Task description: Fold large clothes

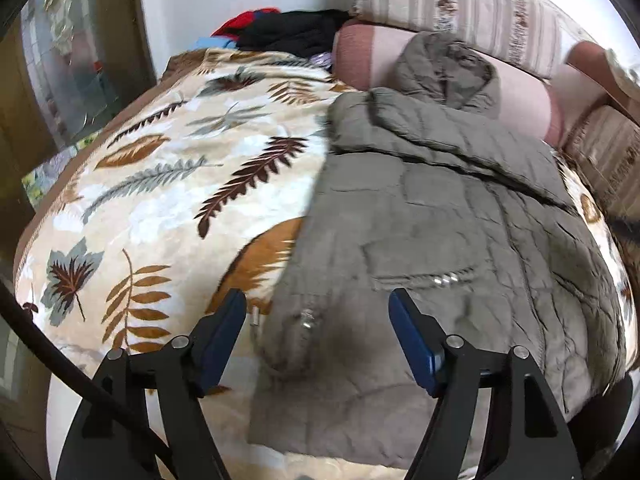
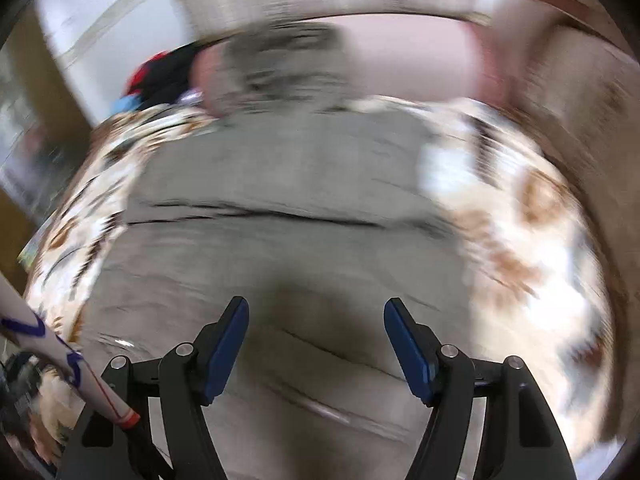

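An olive-grey quilted jacket (image 1: 440, 216) lies flat on a leaf-patterned blanket (image 1: 160, 200), its hood up against a pink bolster and one sleeve folded across the chest. My left gripper (image 1: 318, 300) is open and empty above the jacket's lower left hem. The right wrist view is motion-blurred; it shows the jacket (image 2: 280, 200) spread below my right gripper (image 2: 316, 308), which is open and empty over the lower part of the jacket.
A pink bolster (image 1: 460, 80) and striped cushions (image 1: 460, 4) stand behind the jacket. A pile of black, red and blue clothes (image 1: 288, 32) lies at the back left. A sleeved arm (image 2: 60, 352) shows at the right wrist view's lower left.
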A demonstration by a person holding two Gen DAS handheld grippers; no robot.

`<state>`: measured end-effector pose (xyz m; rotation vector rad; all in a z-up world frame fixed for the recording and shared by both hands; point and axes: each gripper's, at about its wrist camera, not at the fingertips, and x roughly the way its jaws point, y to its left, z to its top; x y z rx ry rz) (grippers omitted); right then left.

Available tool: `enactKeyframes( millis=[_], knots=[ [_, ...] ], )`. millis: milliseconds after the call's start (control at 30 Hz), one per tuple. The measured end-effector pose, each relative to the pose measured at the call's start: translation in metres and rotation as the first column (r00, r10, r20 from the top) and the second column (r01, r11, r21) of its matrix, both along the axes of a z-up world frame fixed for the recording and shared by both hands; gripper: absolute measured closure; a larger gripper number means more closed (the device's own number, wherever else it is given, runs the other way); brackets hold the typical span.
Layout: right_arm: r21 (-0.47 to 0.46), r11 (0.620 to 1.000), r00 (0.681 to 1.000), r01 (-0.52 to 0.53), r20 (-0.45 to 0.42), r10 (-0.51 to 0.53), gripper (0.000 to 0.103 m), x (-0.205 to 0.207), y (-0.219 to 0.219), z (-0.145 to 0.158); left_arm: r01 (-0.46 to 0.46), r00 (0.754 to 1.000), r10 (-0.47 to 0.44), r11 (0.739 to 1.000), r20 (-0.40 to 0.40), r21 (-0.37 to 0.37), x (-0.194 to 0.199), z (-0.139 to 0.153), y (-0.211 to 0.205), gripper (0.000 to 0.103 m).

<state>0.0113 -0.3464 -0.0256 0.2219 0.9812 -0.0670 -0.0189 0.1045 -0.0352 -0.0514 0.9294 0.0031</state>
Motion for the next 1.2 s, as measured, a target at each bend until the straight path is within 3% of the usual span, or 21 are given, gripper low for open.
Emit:
enactKeyframes(
  millis=[133,267,433,500,533,567,667,733,900,1000,1100,1167,1200],
  knots=[
    [-0.003,0.994,0.993,0.108,-0.042,-0.108,0.024,-0.044,-0.054,-0.016,0.001,0.997,-0.007,0.996,-0.073,-0.094,0.018,-0.017,0.017,0.030],
    [0.032,0.988,0.984,0.150,-0.103,-0.146,0.024,-0.069,-0.076,-0.049,0.033,0.990,-0.055,0.985,-0.129,-0.170,0.034,-0.037,0.020,0.030],
    [0.209,0.966,0.982,0.153,-0.143,-0.125,0.024,-0.084,-0.077,-0.088,0.057,0.970,-0.116,0.963,-0.212,-0.265,0.046,-0.064,0.014,0.030],
    [0.239,0.962,0.984,0.132,-0.148,-0.099,0.025,-0.085,-0.068,-0.098,0.056,0.971,-0.109,0.968,-0.210,-0.245,0.044,-0.065,0.008,0.030],
    [0.241,0.963,0.985,0.121,-0.145,-0.088,0.038,-0.085,-0.065,-0.100,0.065,0.971,-0.116,0.970,-0.210,-0.232,0.042,-0.064,0.004,0.033],
    [0.259,0.960,0.987,0.105,-0.145,-0.068,0.063,-0.086,-0.060,-0.104,0.072,0.969,-0.120,0.973,-0.217,-0.217,0.041,-0.064,-0.001,0.042],
    [0.288,0.952,0.989,0.103,-0.135,-0.066,0.079,-0.086,-0.061,-0.101,0.081,0.964,-0.128,0.976,-0.232,-0.204,0.037,-0.063,-0.009,0.059],
    [0.303,0.947,0.989,0.110,-0.125,-0.075,0.081,-0.090,-0.067,-0.097,0.090,0.964,-0.137,0.975,-0.229,-0.204,0.031,-0.059,-0.015,0.064],
    [0.294,0.947,0.987,0.130,-0.128,-0.096,0.080,-0.091,-0.072,-0.103,0.092,0.965,-0.126,0.984,-0.228,-0.153,0.021,-0.055,-0.017,0.064],
    [0.246,0.958,0.986,0.145,-0.119,-0.119,0.070,-0.091,-0.070,-0.095,0.070,0.971,-0.099,0.988,-0.218,-0.136,0.019,-0.044,-0.011,0.063],
    [0.165,0.974,0.987,0.158,-0.068,-0.148,0.058,-0.101,-0.070,-0.069,0.077,0.983,-0.092,0.992,-0.157,-0.102,0.012,-0.018,-0.009,0.061],
    [0.130,0.979,0.988,0.156,-0.009,-0.156,0.045,-0.107,-0.069,-0.045,0.092,0.989,-0.101,0.992,-0.104,-0.091,0.007,0.001,-0.010,0.050],
    [0.122,0.982,0.988,0.147,0.025,-0.151,0.043,-0.108,-0.066,-0.031,0.099,0.992,-0.105,0.992,-0.075,-0.083,0.003,0.009,-0.011,0.045]
  ],
)
